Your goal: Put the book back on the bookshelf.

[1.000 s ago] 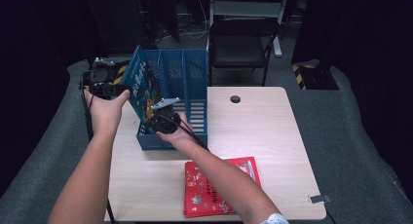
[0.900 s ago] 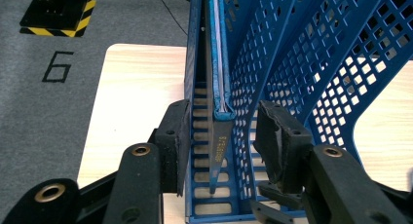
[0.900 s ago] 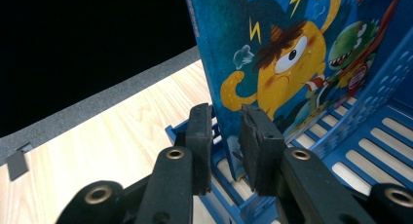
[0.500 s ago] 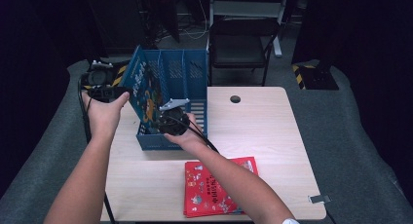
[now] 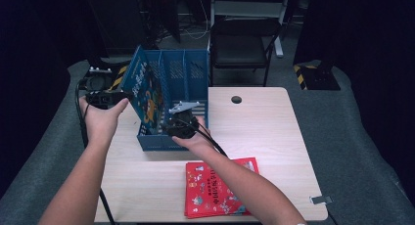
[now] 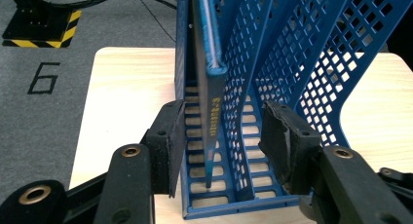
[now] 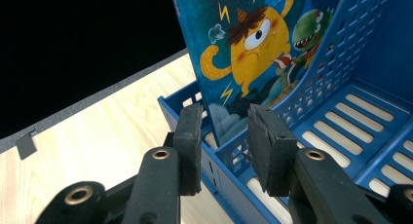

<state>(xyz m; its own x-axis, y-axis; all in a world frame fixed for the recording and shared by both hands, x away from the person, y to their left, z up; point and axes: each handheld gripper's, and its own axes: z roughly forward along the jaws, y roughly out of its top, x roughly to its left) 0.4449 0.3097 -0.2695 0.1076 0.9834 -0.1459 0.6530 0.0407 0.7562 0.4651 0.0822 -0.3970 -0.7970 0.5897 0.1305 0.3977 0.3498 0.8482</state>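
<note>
A blue picture book with a yellow monster on its cover stands leaning in the leftmost slot of a blue mesh file rack. My left gripper is at the rack's left end. Its jaws have just been opening and now stand open around the book's spine and a divider, with the pads clear of both. My right gripper is at the rack's front wall. Its jaws have also been opening and stand open, with the book's lower corner just beyond them, untouched.
A red picture book lies flat near the table's front edge. The rack's other slots hold nothing. A round cable hole sits in the tabletop, and a black chair stands behind the table.
My right hand has slid a little to the right along the rack's front, off the book. The left hand has stayed put, and the book stays leaning in its slot.
</note>
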